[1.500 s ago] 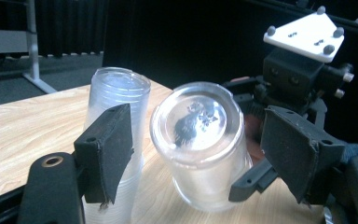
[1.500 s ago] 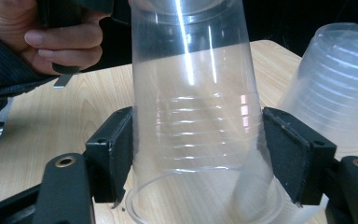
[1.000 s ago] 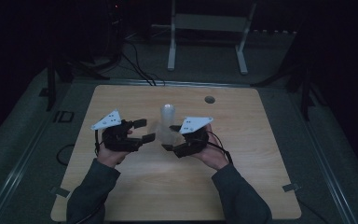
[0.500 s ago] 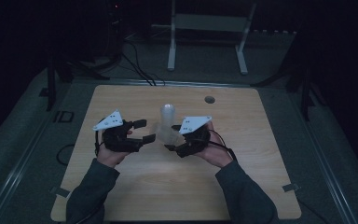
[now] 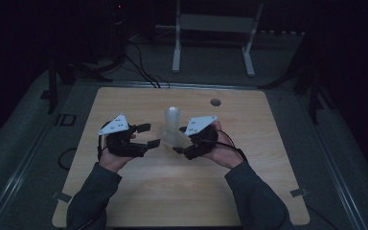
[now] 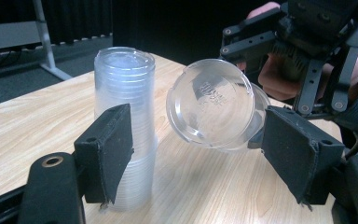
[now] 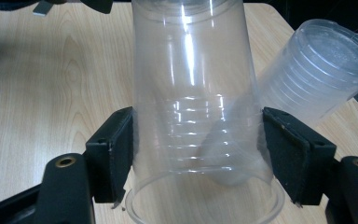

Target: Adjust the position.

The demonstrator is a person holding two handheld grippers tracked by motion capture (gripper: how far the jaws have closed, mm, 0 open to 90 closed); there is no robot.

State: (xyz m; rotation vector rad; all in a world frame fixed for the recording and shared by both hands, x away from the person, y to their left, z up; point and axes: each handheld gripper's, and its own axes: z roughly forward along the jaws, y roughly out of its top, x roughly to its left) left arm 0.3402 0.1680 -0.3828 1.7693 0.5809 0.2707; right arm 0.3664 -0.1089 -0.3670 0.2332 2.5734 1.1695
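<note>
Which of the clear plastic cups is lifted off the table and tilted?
The single cup clamped in the right gripper, its base toward the left gripper; the other cups stand upside down as a stack on the table.

A pale wooden surface with rounded corners stands on a grey floor. Near its far edge there is a small round hole. A stack of clear plastic cups stands upside down on the wood, roughly at the middle, its rims touching the boards.

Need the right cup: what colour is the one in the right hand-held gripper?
Clear, colourless plastic cup; right gripper view shows it best.
</note>
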